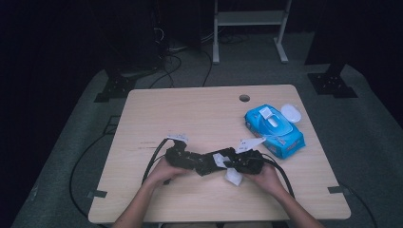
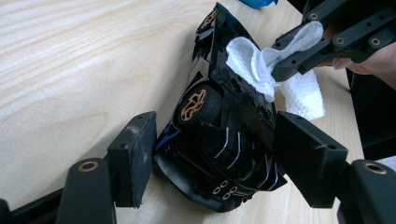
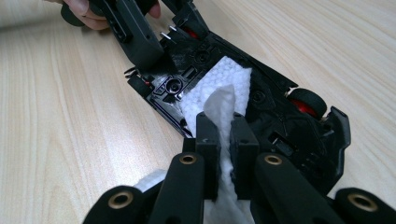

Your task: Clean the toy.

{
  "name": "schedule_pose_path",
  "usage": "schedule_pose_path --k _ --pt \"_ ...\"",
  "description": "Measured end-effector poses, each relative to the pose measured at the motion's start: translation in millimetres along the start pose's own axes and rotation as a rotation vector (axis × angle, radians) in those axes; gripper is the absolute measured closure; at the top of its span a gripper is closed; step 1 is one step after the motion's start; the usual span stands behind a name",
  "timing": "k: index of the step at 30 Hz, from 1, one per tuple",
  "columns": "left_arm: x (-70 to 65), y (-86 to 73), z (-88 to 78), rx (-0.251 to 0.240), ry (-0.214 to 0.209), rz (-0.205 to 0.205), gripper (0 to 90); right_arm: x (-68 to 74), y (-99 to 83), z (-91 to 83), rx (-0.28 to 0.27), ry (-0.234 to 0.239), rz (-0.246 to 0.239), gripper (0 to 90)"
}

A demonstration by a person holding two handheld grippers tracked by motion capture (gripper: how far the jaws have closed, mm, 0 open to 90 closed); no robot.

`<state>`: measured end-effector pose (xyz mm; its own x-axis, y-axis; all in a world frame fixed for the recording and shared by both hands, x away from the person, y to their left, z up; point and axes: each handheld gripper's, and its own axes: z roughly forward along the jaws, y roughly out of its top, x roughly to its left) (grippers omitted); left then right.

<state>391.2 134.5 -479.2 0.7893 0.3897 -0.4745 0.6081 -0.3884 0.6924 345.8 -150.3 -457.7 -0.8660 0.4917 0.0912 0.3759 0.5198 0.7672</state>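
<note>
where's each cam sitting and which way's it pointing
High view: above the person's side, looking forward and down on the table; both forearms enter from below.
Left gripper view: rides the left claw, facing the toy car.
Right gripper view: rides the right claw, pinching the wipe.
Shared: car and wipe.

A pale wooden table (image 1: 199,114) carries a black toy car (image 1: 209,161) near its front edge; a blue wipes pack (image 1: 274,130) lies right of the car, a white lid (image 1: 290,113) just behind the pack.
</note>
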Motion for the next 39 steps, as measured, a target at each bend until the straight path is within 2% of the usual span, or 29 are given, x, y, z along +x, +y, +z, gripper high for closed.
schedule_pose_path --k 3,4,9,14,16,22,24,32,35,39 --pt "-1.4 0.6 -0.9 0.007 0.003 0.013 32.0 0.9 -1.6 -0.3 -0.01 -0.004 0.004 84.7" --pt "-3.6 0.4 -1.6 0.002 0.01 0.038 32.3 1.4 -2.2 -0.4 -0.014 -0.006 0.005 84.7" --pt "-10.1 -0.4 -3.7 -0.02 0.035 0.11 34.9 3.3 -4.8 -2.2 -0.022 -0.006 0.005 84.7" --pt "-18.4 0.2 -4.5 -0.023 0.071 0.193 35.0 3.9 -4.9 -3.2 -0.016 0.0 0.011 84.7" --pt "-22.1 1.3 -4.6 -0.025 0.1 0.245 35.1 4.5 -4.9 -3.3 -0.016 -0.004 0.009 84.6" --pt "-31.7 3.1 -5.1 -0.029 0.163 0.347 36.7 2.7 -5.7 -2.1 -0.021 -0.014 0.015 84.7" --pt "-35.8 3.8 -5.3 -0.02 0.193 0.412 36.8 2.6 -5.7 -1.5 -0.022 -0.022 0.016 84.6" --pt "-50.7 2.1 -1.5 -0.012 0.299 0.57 36.9 -0.3 -7.2 0.3 -0.025 -0.025 0.029 84.6" --pt "-56.7 0.7 -0.2 0.005 0.342 0.639 37.0 -0.9 -7.5 0.9 -0.022 -0.027 0.032 84.6" --pt "-62.3 -3.4 0.3 -0.001 0.364 0.686 37.3 -1.7 -8.1 1.1 -0.018 -0.029 0.036 84.6"
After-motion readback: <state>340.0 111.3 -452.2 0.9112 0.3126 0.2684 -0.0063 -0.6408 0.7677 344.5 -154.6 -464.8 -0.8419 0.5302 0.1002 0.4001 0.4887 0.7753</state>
